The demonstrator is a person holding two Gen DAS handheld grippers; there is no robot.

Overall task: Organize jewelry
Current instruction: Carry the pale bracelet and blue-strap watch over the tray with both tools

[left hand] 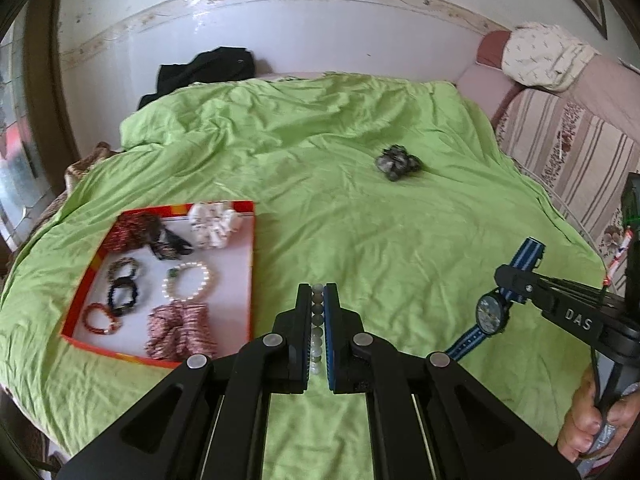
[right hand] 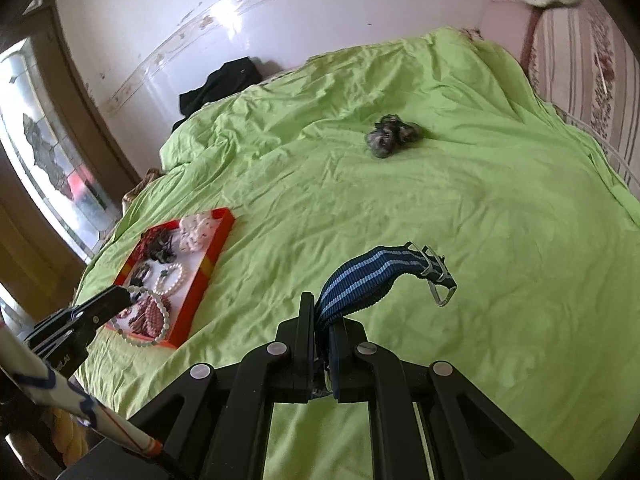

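Observation:
My left gripper [left hand: 318, 292] is shut on a pale green bead bracelet [left hand: 317, 320], whose beads line up between the pads; from the right wrist view the bracelet [right hand: 160, 320] hangs as a loop from the left gripper [right hand: 130, 296] over the tray's near corner. My right gripper [right hand: 324, 312] is shut on a wristwatch by its blue striped strap [right hand: 360, 276]; the left wrist view shows the watch face [left hand: 493, 314] hanging below the right gripper [left hand: 500, 276]. A red-rimmed white tray [left hand: 251, 264] on the left holds several bracelets and scrunchies. A grey scrunchie [left hand: 397, 163] lies further back.
A green sheet [left hand: 360, 220] covers the bed. Black clothing [left hand: 208, 70] lies at the far left by the wall. A striped sofa cushion [left hand: 568, 140] borders the right side. A person's hand [left hand: 588, 424] holds the right gripper's handle.

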